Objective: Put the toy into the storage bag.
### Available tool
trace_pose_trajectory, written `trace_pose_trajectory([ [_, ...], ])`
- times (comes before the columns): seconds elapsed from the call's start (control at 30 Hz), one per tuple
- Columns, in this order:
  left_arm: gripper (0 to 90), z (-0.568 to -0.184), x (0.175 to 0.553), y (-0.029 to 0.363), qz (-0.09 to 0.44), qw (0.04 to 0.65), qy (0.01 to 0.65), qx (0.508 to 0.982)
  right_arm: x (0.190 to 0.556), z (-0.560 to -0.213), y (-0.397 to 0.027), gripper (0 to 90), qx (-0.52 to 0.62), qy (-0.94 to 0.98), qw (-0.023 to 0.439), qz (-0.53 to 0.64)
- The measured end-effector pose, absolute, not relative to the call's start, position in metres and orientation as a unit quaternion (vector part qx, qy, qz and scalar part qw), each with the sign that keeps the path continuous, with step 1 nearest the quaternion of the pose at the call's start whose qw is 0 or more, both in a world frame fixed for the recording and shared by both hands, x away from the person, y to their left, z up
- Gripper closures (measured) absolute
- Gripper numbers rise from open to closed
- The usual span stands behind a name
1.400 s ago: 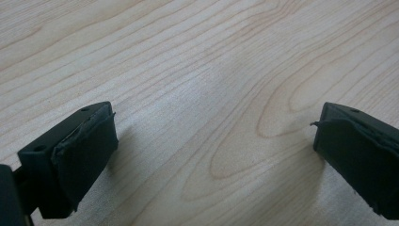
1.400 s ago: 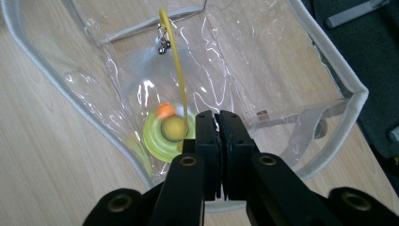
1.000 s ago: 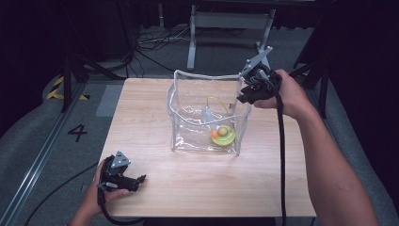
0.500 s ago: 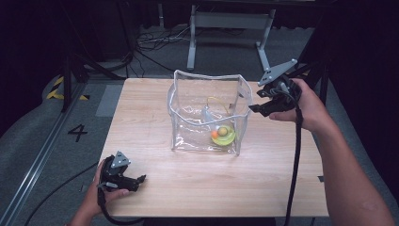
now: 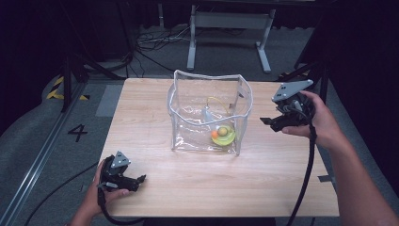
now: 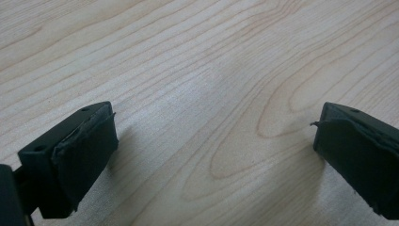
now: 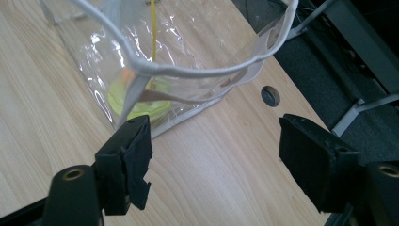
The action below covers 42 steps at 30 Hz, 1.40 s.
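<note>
Bag (image 5: 207, 113) stands mid-table (image 5: 141, 103), toy (image 5: 223, 135) inside it; right gripper (image 5: 269, 124) just beside, left gripper (image 5: 139, 181) well apart at the near-left edge.

We see a clear bag (image 5: 207, 115) with white trim, holding a yellow-green dish (image 5: 223, 137) and an orange ball (image 5: 214, 134). The table (image 5: 188, 188) shows pale wood grain. Both grippers are black.

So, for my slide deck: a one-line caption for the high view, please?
Right gripper, jaws just opened and empty, beside a clear bag holding a yellow-green toy; left gripper rests on the table.
</note>
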<state>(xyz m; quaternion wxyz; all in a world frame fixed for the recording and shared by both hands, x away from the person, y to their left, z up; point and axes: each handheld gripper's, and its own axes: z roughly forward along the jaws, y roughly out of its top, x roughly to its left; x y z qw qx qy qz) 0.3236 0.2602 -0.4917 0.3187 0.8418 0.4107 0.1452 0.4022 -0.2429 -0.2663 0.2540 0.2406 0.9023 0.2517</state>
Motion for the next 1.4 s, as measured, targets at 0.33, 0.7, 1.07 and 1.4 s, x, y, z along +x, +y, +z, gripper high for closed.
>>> trace_pose_trajectory([
  [0.33, 0.5, -0.492, 0.324, 0.26, 0.145, 0.319, 0.411, 0.842, 0.39, -0.295, -0.258, 21.0, 0.241, 0.902, 0.26, 0.245],
  [0.7, 0.5, -0.492, 0.323, 0.26, 0.142, 0.32, 0.414, 0.84, 0.378, -0.347, -0.278, 18.7, 0.265, 0.896, 0.269, 0.232],
  [1.07, 0.5, -0.492, 0.324, 0.26, 0.146, 0.319, 0.412, 0.841, 0.368, -0.395, -0.297, 18.5, 0.299, 0.886, 0.267, 0.232],
  [1.4, 0.5, -0.492, 0.323, 0.26, 0.144, 0.319, 0.414, 0.84, 0.35, -0.432, -0.322, 18.9, 0.329, 0.873, 0.254, 0.256],
])
